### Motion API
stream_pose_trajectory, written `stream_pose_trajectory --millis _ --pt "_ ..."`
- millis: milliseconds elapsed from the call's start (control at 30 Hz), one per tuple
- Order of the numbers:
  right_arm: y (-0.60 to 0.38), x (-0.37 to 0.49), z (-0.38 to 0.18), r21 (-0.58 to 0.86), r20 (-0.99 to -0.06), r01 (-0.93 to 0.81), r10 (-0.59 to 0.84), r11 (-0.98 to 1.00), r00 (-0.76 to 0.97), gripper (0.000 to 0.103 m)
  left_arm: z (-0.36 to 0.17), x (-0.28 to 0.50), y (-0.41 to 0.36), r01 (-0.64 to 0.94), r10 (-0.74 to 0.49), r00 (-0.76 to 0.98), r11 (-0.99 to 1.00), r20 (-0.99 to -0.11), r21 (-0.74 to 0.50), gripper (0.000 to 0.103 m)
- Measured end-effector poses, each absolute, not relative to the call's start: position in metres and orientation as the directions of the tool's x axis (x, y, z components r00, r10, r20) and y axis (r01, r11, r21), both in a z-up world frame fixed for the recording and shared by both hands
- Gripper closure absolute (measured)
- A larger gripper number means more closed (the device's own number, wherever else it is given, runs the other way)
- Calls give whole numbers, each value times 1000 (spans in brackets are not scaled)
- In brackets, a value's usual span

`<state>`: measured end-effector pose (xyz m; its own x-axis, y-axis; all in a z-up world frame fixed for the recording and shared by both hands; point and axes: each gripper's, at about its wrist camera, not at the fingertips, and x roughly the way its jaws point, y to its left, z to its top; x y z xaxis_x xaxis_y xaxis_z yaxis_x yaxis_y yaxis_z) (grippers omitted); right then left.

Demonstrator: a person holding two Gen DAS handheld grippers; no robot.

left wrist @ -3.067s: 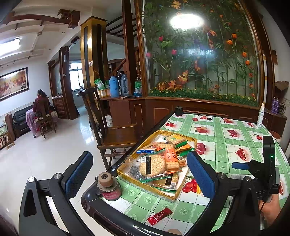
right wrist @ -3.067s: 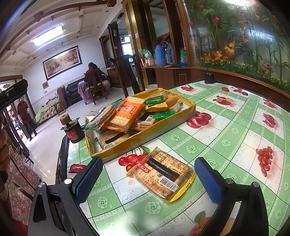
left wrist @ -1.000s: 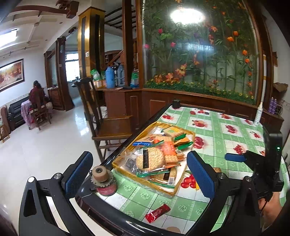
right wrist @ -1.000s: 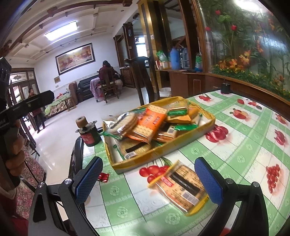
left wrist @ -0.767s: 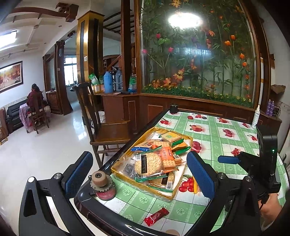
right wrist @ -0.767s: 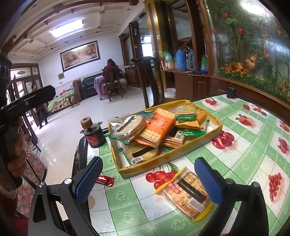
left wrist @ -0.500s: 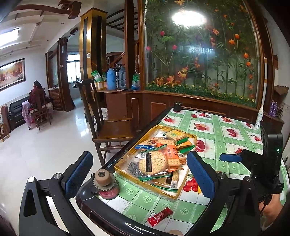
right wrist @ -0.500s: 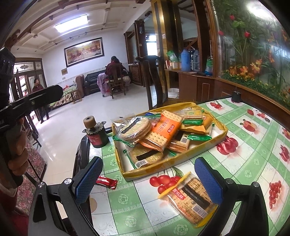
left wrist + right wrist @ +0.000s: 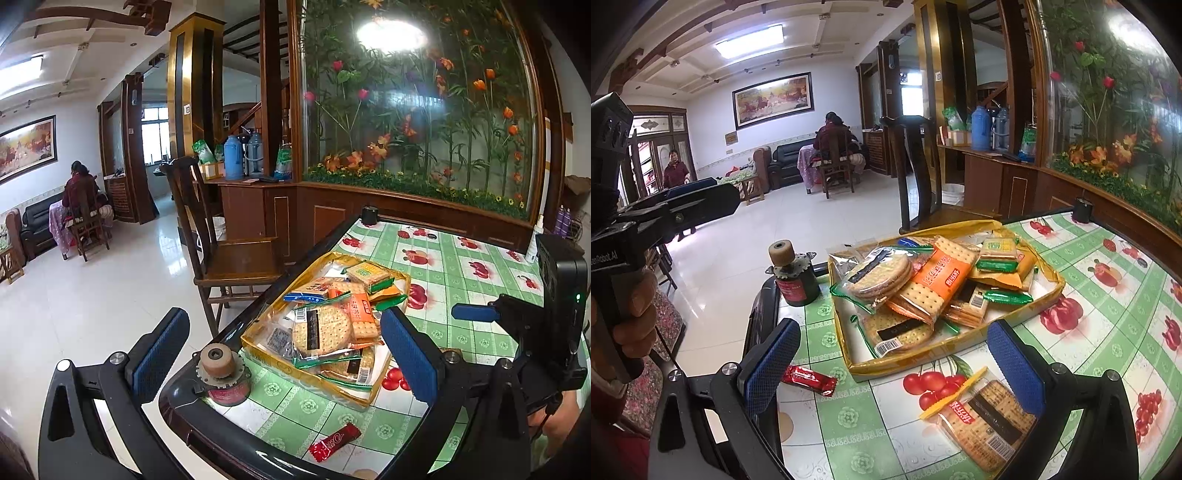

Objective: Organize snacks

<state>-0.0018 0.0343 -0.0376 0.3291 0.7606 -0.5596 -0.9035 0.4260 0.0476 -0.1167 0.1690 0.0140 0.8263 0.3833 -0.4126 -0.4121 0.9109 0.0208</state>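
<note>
A yellow tray [image 9: 314, 388] [image 9: 923, 360] piled with several cracker and biscuit packets sits near the table corner. One cracker packet [image 9: 988, 422] with a yellow edge lies on the green checked tablecloth outside the tray, just under my right gripper's right finger. A small red snack packet [image 9: 334, 441] [image 9: 809, 380] lies by the table's near edge. My left gripper [image 9: 284, 354] hovers open and empty above the corner, facing the tray. My right gripper [image 9: 894, 365] is also open and empty, in front of the tray's near wall.
A black-and-red jar with a brown roller top [image 9: 221, 373] [image 9: 792, 273] stands at the table corner beside the tray. A wooden chair [image 9: 229, 254] is pushed up to the table's side. A small black pot [image 9: 369, 214] and a white bottle [image 9: 533, 240] stand at the far edge.
My right gripper has drawn back and swung left: the loose cracker packet went from between its fingers to the lower right, and the tray now sits centred. The left gripper barely shifted.
</note>
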Motion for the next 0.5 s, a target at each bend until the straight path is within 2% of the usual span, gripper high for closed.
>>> stream_pose_trajectory --millis 433,500 --pt "45 -5 -16 5 -539 -917 774 398 332 1 14 -121 162 -388 376 847 921 -377 46 0" --pt "46 -7 -13 -2 -534 -920 778 392 332 1 15 -120 160 -350 340 858 936 -385 47 0"
